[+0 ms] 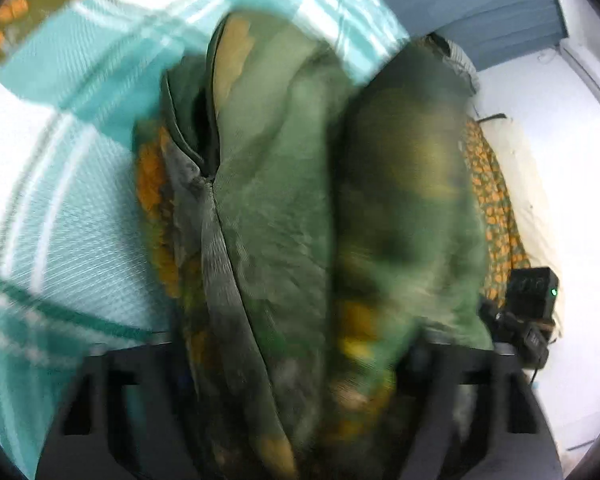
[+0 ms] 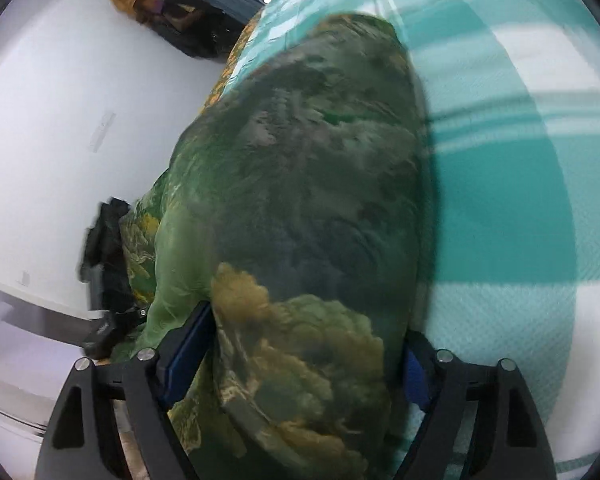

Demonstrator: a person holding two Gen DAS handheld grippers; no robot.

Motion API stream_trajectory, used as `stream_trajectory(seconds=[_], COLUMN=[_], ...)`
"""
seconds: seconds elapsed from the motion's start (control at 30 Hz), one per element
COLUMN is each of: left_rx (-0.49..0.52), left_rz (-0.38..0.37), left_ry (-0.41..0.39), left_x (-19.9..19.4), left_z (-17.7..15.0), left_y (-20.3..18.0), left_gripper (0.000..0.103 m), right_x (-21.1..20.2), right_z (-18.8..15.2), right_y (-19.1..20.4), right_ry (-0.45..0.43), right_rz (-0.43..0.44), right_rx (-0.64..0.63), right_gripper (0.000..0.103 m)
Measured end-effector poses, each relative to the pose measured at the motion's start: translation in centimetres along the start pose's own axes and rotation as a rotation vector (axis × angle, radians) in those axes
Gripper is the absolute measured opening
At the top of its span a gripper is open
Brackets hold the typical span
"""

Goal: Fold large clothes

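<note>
Green printed garment of thin fabric with orange-yellow motifs (image 1: 284, 216) fills the space between both sets of jaws; we hold it bunched and hanging above the teal-and-white checked woven bedspread (image 1: 72, 208). Our left gripper (image 1: 296, 384) is clamped on a thick gathered fold, its black fingers only partly visible under the cloth. Our right gripper (image 2: 300, 364) has its blue pads pressed against a broad sheet of the same garment, so we judge it clamped as well. The long axis of the cloth runs straight away from each wrist, forward over the bedspread. Neither hand appears nearer to the free end. Beyond lie a black electronic box with green indicator light (image 1: 533, 292) and a white wall (image 2: 60, 120).
</note>
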State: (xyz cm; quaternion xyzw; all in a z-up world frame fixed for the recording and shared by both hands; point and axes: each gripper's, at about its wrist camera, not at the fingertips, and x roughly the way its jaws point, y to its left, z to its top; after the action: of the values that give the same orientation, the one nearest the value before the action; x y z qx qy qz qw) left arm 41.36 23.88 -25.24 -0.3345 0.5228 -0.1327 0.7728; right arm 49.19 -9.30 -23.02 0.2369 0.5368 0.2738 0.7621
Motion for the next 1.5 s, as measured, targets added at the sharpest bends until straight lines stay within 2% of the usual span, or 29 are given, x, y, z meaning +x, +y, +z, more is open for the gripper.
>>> stream_trajectory(seconds=[0.03, 0.07, 0.17, 0.23, 0.33, 0.43, 0.6, 0.63, 0.7, 0.77, 0.8, 0.83, 0.87, 0.9, 0.97, 1.0, 1.1, 1.17, 1.2, 1.27, 1.3, 1.4, 1.5], left_rx=[0.014, 0.03, 0.084, 0.108, 0.141, 0.165, 0.162, 0.15, 0.106, 0.092, 0.091, 0.104, 0.119, 0.163, 0.251, 0.29, 0.377, 0.425, 0.453, 0.47, 0.462, 0.417, 0.432], left_rz=[-0.003, -0.008, -0.017, -0.033, -0.026, -0.003, 0.022, 0.038, 0.07, 0.048, 0.035, 0.039, 0.053, 0.106, 0.216, 0.269, 0.399, 0.479, 0.53, 0.552, 0.547, 0.504, 0.504], left_ry=[-0.009, -0.018, -0.047, -0.083, -0.122, -0.147, -0.143, -0.128, -0.1, -0.131, -0.156, -0.175, -0.186, -0.211, -0.274, -0.307, -0.421, -0.496, -0.521, -0.531, -0.529, -0.524, -0.523], left_x=[-0.7, -1.2, -2.3, -2.6, -1.4, 1.0, 5.9, 7.7, 10.3, 10.9, 10.5, 9.8, 9.4, 8.3, 6.1, 5.1, 2.0, -0.4, -0.8, -1.6, -2.2, -3.1, -3.4], left_z=[-0.1, -0.1, 0.7, 2.7, 6.4, 10.2, 14.0, 14.4, 14.5, 14.1, 13.7, 13.3, 13.1, 12.5, 11.2, 10.4, 7.5, 5.3, 3.7, 1.5, 0.5, -2.3, -4.5], left_y=[-0.9, -1.7, -4.5, -6.4, -8.8, -10.6, -10.1, -9.6, -8.1, -6.9, -6.8, -7.0, -7.2, -8.2, -10.1, -11.3, -14.3, -14.2, -15.4, -15.9, -16.1, -17.2, -19.8], left_gripper=[0.054, 0.052, 0.052, 0.052, 0.052, 0.052, 0.055, 0.059, 0.074, 0.094, 0.096, 0.097, 0.097, 0.097, 0.097, 0.097, 0.102, 0.102, 0.102, 0.103, 0.103, 0.103, 0.103], right_x=[-0.8, -1.4, -4.0, -5.6, -6.8, -6.3, -2.0, -1.2, 1.1, 2.4, 2.1, 1.4, 0.7, -0.3, -3.0, -4.5, -8.1, -9.8, -10.9, -12.4, -13.0, -14.4, -16.1], right_z=[-0.2, -0.4, -0.4, 0.8, 4.2, 9.2, 15.8, 16.6, 17.3, 16.9, 16.5, 16.2, 15.7, 15.1, 13.7, 12.6, 9.3, 7.5, 6.6, 3.9, 3.9, 1.3, -1.0], right_y=[0.8, 1.5, 3.2, 3.3, 2.4, 0.9, -3.0, -3.9, -6.5, -8.2, -8.5, -8.3, -8.0, -7.3, -5.1, -3.6, 0.5, 2.4, 3.1, 4.3, 4.5, 6.0, 7.3], right_ry=[-0.016, -0.028, -0.089, -0.133, -0.173, -0.203, -0.19, -0.178, -0.119, -0.081, -0.098, -0.117, -0.132, -0.146, -0.216, -0.264, -0.359, -0.397, -0.416, -0.432, -0.437, -0.45, -0.463], right_rz=[-0.005, -0.004, 0.021, 0.047, 0.073, 0.081, 0.094, 0.092, 0.078, 0.077, 0.076, 0.062, 0.037, -0.013, -0.173, -0.281, -0.557, -0.663, -0.715, -0.765, -0.78, -0.804, -0.823], right_rx=[-0.043, -0.079, -0.151, -0.163, -0.182, -0.183, -0.109, -0.088, -0.021, 0.027, 0.029, 0.027, 0.021, 0.001, -0.1, -0.162, -0.293, -0.33, -0.345, -0.356, -0.353, -0.352, -0.358], right_gripper=[0.069, 0.067, 0.066, 0.066, 0.066, 0.066, 0.066, 0.066, 0.069, 0.078, 0.088, 0.092, 0.097, 0.099, 0.099, 0.099, 0.099, 0.099, 0.099, 0.099, 0.099, 0.099, 0.099])
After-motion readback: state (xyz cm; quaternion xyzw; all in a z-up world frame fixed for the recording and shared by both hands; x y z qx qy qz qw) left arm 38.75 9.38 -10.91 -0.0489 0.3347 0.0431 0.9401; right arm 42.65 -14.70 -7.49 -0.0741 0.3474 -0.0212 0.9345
